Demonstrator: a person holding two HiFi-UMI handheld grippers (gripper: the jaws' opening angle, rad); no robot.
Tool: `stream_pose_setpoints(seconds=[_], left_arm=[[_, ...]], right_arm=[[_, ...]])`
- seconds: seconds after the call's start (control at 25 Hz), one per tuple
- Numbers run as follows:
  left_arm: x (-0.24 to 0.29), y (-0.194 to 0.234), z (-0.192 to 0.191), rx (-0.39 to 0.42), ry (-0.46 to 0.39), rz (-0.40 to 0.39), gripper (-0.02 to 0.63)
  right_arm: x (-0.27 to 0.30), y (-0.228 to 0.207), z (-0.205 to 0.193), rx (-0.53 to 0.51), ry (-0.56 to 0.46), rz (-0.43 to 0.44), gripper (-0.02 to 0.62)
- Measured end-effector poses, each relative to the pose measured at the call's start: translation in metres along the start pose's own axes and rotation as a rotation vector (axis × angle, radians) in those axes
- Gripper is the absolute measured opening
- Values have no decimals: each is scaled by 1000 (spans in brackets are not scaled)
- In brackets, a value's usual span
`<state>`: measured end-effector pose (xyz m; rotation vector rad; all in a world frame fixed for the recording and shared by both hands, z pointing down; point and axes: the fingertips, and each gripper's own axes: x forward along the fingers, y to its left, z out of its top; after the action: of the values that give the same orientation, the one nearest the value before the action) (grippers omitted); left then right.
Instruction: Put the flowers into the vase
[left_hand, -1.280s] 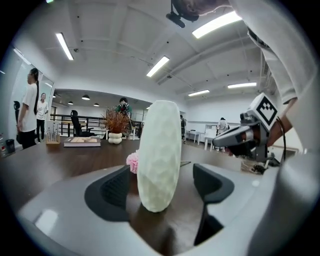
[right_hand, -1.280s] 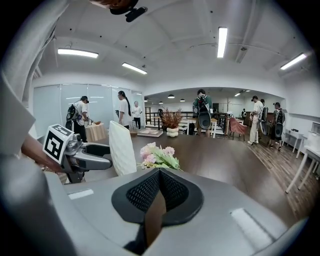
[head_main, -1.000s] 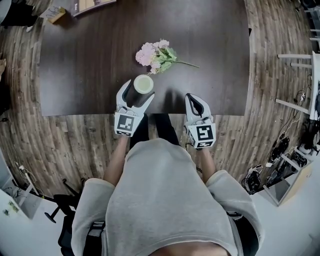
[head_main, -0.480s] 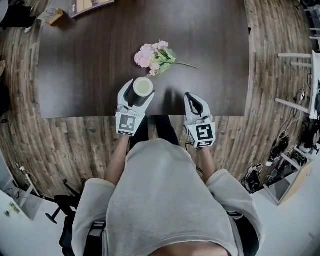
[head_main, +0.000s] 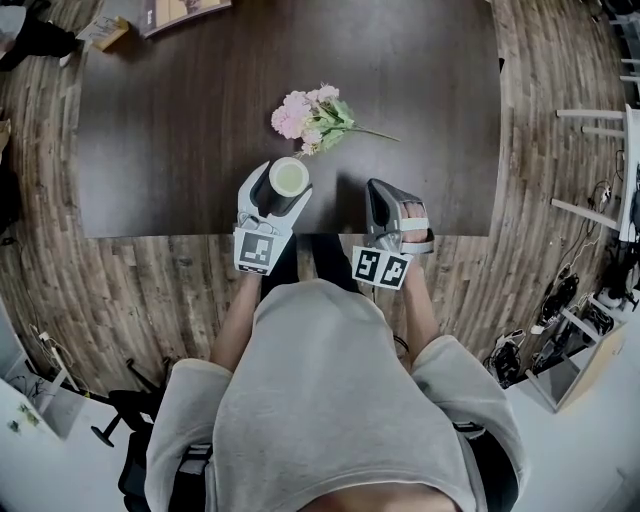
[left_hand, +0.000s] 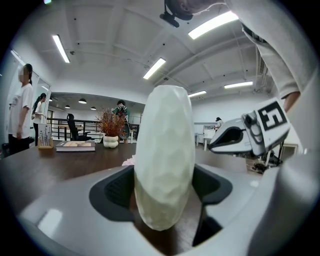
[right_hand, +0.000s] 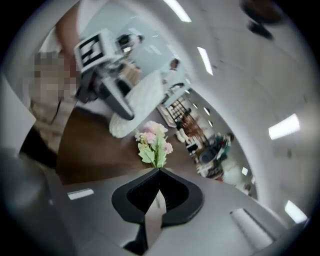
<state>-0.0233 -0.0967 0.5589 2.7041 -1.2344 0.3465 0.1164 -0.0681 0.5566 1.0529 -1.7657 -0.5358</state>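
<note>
A pale, dimpled vase (head_main: 287, 178) stands upright near the front edge of the dark table (head_main: 180, 100). My left gripper (head_main: 275, 183) is shut on it, one jaw on each side. In the left gripper view the vase (left_hand: 164, 155) fills the gap between the pads. A pink bunch of flowers (head_main: 310, 113) with green leaves lies on the table just beyond the vase, its stem pointing right. My right gripper (head_main: 379, 190) is shut and empty, rolled on its side to the right of the vase. Its closed tips (right_hand: 159, 171) point at the flowers (right_hand: 154, 142).
Books (head_main: 180, 10) and a small box (head_main: 108, 28) lie at the table's far left corner. White furniture (head_main: 600, 120) stands on the wood floor to the right. In the left gripper view a potted plant (left_hand: 111, 131) sits far back and people stand at the left.
My right gripper has rolled onto its side, so its marker cube now faces left, and it has edged a little forward. The left gripper and the vase have stayed in place.
</note>
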Motion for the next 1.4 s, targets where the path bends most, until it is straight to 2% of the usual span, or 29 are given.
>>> stream_pose_setpoints(seconds=[0.04,0.08,0.12,0.36,0.44,0.52,0.64,0.88,1.2,1.28,1.36,1.4], left_arm=[[0,0,0,-2,-1,1,354],[0,0,0,-4,-2,2,354],[0,1,1,-7,-2,2,354],[-1,2,1,-16,-7,6,354],[0,1,0,-11,-7,8,354],[1,0,-1,-10,-3,6,354],[3,1,-2,-3,-10,5,354],[3,0,0,8,-5,4,354],[3,1,-3,-13,2,8,354],[3,-1,-1,-19,4,7,354],[3,-2,0,-22,1,7,354],[4,-1,0,-23,-2,7,354]], right_arm=[[3,3,4,-139,1,-31,-2],[7,5,7,-215,-1,-47,-2],[11,7,9,-233,-3,-47,-2],[39,27,0,-141,51,46,5],[50,37,-11,-125,97,102,180],[64,40,-22,-114,139,123,221],[89,34,-32,-123,183,123,233],[124,13,-36,-137,201,89,195],[146,11,-40,-186,210,84,155],[148,9,-40,-195,207,70,116],[151,7,-41,-207,210,50,46],[152,6,-41,-211,214,45,40]])
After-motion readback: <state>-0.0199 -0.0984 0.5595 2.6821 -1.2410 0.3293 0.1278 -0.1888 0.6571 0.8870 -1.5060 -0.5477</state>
